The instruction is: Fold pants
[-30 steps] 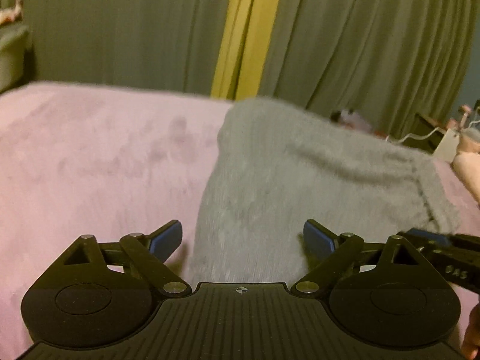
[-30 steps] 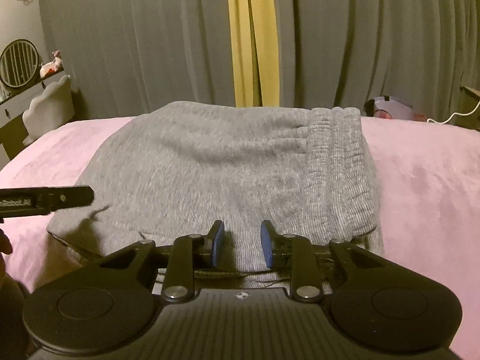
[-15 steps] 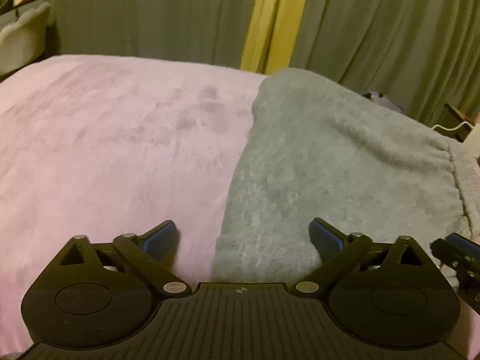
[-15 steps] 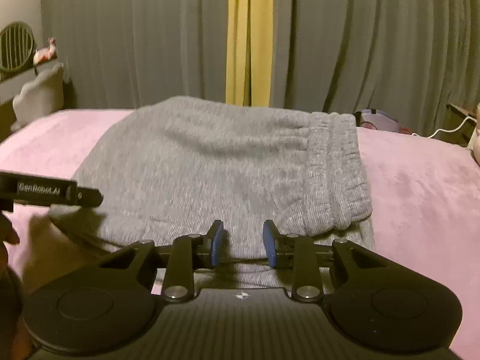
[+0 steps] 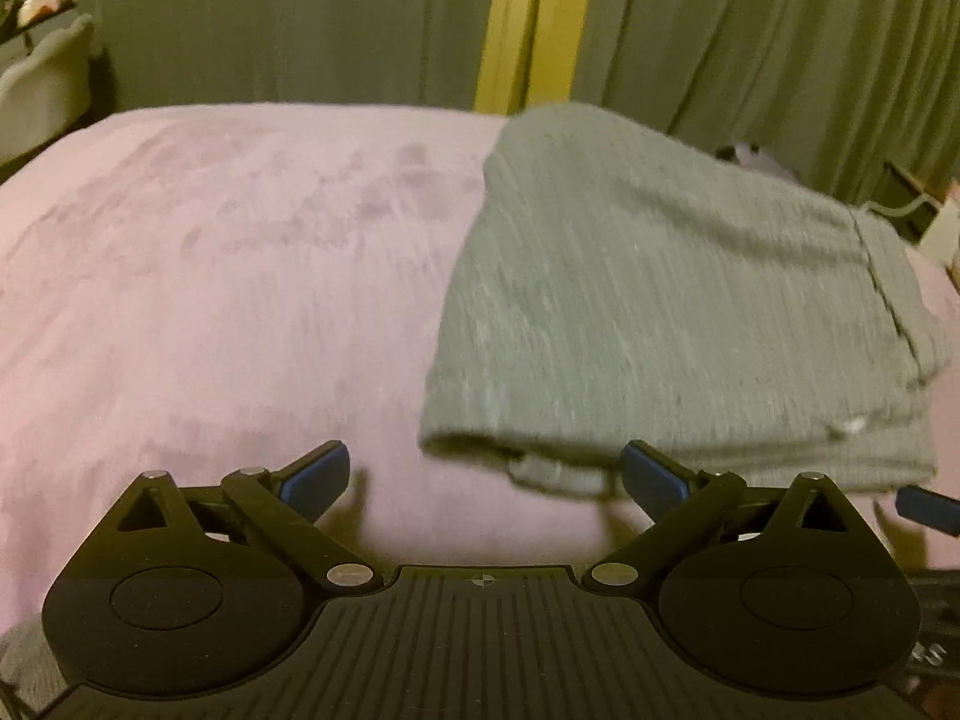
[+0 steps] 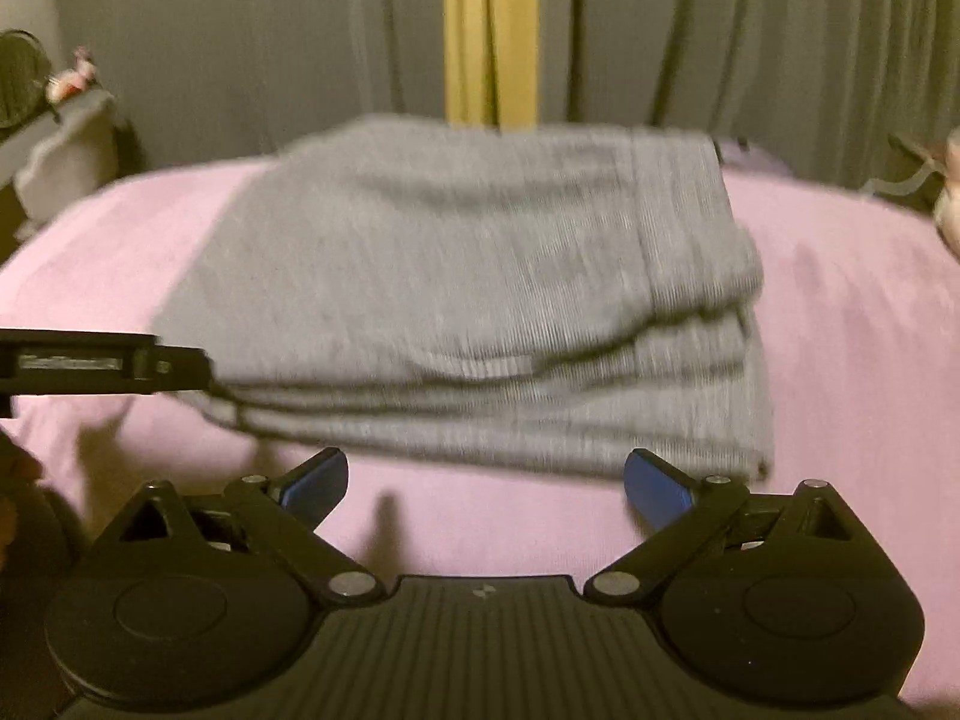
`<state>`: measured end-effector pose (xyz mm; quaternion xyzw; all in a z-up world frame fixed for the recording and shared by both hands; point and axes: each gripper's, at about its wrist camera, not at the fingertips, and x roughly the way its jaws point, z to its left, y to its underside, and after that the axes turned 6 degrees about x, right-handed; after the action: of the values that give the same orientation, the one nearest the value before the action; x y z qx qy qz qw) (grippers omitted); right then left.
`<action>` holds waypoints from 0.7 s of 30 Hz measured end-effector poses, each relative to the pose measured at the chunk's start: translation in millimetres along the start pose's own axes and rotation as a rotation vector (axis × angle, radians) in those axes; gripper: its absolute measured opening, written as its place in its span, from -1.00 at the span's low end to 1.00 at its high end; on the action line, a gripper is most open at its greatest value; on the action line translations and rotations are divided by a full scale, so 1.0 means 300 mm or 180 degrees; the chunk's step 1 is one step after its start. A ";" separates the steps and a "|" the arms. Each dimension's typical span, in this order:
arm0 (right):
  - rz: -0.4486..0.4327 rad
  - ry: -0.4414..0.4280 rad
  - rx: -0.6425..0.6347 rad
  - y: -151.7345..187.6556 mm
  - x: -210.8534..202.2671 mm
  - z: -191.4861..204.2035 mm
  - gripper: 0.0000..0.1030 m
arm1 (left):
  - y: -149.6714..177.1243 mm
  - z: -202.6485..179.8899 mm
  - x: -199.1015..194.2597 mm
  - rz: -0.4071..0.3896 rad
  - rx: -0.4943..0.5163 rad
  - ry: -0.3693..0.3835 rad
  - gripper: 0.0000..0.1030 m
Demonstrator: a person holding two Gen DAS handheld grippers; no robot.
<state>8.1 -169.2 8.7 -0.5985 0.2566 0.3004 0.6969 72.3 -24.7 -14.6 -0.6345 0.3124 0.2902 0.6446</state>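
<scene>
Blanket (image 5: 180, 276), pink, covers the left of the left wrist view; nothing lies on it there. Left gripper (image 5: 483, 477) hangs low over it with fingers spread wide and nothing between them, just short of the near left corner of the pants (image 5: 648, 300). We judge it is parked there because the corner needs no more handling. The pants sit right of centre, a grey stack of several layers, near edges roughly lined up, flat on the blanket. Right gripper (image 6: 486, 480) faces the stack's near edge, fingers likewise spread wide and empty, a strip of bare blanket between tips and cloth. We read that gap as a release and pull-back, so the fold looks finished or nearly so. Curtain (image 6: 720, 30) hangs behind the bed. Against half a second ago: the right gripper's fingers were then close together at the near edge of the cloth, and are now apart and clear of it; the stack now shows its layered edge. The left gripper was spread then too, but the pants corner now sits further from it. Both views are motion-blurred.
</scene>
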 end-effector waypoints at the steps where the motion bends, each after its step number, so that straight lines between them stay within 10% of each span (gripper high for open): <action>1: 0.0046 0.0043 0.0004 0.001 0.005 0.003 0.92 | 0.004 -0.003 -0.002 0.0048 0.0016 0.0009 0.96; 21: 0.0173 0.0659 -0.0321 -0.012 0.042 0.040 0.92 | 0.018 -0.055 0.075 0.0495 0.0284 0.0216 0.96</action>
<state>19.3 -156.2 3.9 -0.6535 0.3279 0.2683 0.6273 81.9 -41.7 -35.2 -0.5885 0.3950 0.3035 0.6368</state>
